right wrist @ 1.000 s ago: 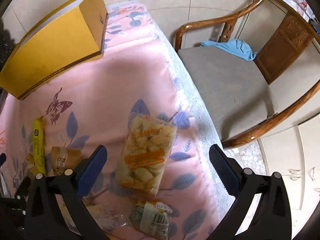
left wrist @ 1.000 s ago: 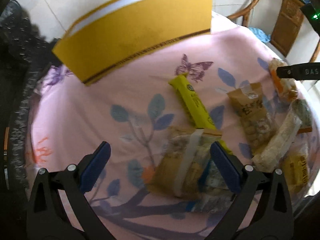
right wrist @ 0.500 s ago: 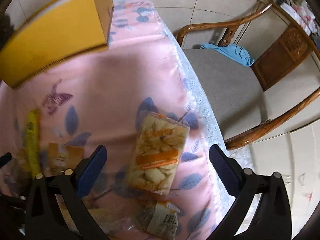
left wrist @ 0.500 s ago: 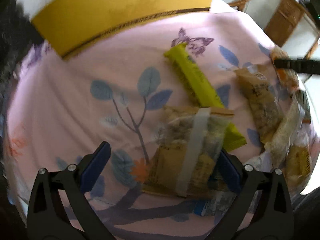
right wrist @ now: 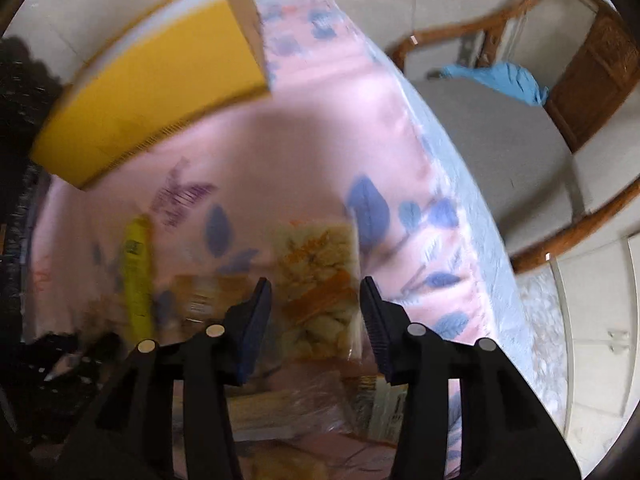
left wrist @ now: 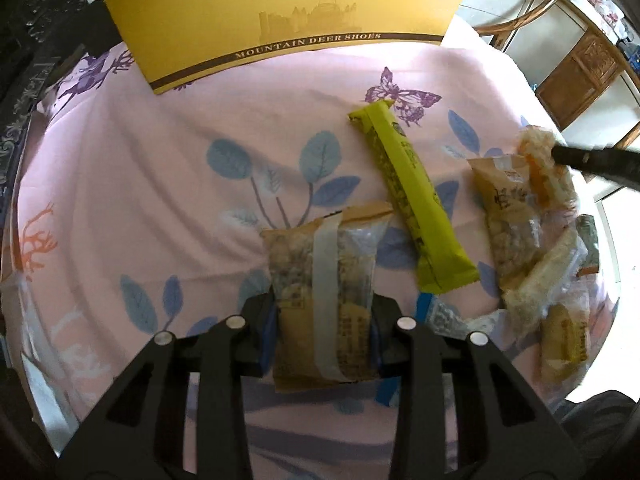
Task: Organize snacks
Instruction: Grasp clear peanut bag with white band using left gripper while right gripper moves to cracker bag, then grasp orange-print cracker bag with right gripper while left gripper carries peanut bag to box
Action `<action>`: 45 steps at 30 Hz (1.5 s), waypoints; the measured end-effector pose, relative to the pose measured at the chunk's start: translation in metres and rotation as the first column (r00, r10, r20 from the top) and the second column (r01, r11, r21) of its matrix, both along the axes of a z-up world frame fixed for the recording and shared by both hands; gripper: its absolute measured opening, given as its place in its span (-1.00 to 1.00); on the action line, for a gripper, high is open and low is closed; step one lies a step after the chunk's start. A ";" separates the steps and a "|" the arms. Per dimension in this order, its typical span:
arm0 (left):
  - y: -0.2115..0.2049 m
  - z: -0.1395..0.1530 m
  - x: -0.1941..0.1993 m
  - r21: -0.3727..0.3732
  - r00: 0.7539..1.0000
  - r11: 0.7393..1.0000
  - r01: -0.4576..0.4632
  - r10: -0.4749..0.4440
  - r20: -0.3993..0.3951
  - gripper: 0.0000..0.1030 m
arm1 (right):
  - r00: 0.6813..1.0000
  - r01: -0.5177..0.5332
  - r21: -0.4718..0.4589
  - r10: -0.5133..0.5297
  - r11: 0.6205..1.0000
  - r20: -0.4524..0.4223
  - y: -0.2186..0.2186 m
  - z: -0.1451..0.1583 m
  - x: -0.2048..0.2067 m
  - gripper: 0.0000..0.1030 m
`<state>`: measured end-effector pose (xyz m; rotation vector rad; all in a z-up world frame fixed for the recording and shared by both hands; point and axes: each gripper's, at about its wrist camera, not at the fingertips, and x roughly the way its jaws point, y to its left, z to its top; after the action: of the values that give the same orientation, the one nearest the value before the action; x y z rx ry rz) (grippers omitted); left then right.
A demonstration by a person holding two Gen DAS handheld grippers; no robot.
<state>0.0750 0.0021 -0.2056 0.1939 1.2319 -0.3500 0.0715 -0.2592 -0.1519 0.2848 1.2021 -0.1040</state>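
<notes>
A pink cloth (left wrist: 160,168) printed with blue leaves and a purple butterfly covers the table. At its far left stands a yellow box (left wrist: 280,16). Right of the table's edge is a wooden chair (right wrist: 500,140) with a grey seat and a blue rag (right wrist: 504,78) on it, over a pale tiled floor.

The left gripper (left wrist: 324,328) reaches forward low over the cloth, its fingers clamped on the sides of a brown snack bag (left wrist: 324,288) with a pale stripe. Just right of it lies a green snack bar (left wrist: 408,196), then a heap of packets (left wrist: 532,248) near the right edge.

The right gripper (right wrist: 316,320) points down at a packet of pale puffs with an orange band (right wrist: 320,276); its fingers stand on either side of the packet, and blur hides whether they touch it.

A second ago both grippers were spread wide. The left has since closed on the brown bag, and the right has narrowed around the puff packet.
</notes>
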 end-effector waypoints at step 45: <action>0.016 0.127 0.022 -0.139 0.977 0.982 -0.132 0.152 0.152 -0.32 | 0.978 -0.207 -0.104 0.205 0.973 -0.030 0.015 -0.043 0.005 -0.11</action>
<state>0.0967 0.0181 -0.0789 0.0224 1.0524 -0.2820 0.0762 -0.2440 -0.1944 0.0644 1.2340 0.0097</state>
